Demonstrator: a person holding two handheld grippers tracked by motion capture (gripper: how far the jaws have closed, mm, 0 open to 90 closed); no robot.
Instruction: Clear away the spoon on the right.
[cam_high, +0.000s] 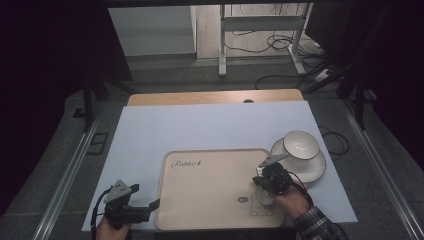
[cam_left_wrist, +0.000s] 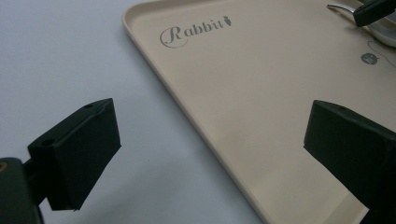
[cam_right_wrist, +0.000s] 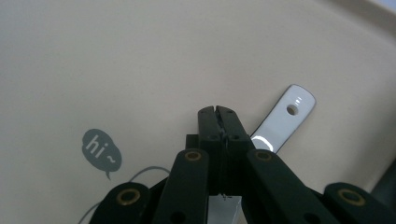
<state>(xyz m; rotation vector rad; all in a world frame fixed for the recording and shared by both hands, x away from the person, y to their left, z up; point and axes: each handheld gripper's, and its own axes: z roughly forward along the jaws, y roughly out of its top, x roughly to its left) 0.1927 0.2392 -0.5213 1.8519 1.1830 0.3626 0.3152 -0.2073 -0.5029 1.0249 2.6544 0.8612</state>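
Note:
A beige tray (cam_high: 210, 151) printed "Rabbit" lies on the white mat. My right gripper (cam_right_wrist: 217, 112) points down at the tray's near right part, beside a small "hi" bubble (cam_right_wrist: 100, 150). Its jaws are pressed together on a white ceramic spoon (cam_right_wrist: 285, 116), whose holed handle sticks out past the right jaw. In the high view the spoon's pale bowl (cam_high: 264, 197) shows just under that gripper (cam_high: 267, 187). My left gripper (cam_left_wrist: 210, 149) hovers over the tray's left rim (cam_left_wrist: 187, 98), jaws wide apart with nothing between them; the high view has that gripper (cam_high: 145, 198) at the mat's near left.
A white bowl (cam_high: 301, 144) sits on a white plate (cam_high: 315, 172) at the tray's far right corner. The white mat (cam_high: 200, 125) covers a wooden table (cam_high: 215, 97). Rails, cables and a metal stand lie on the floor beyond.

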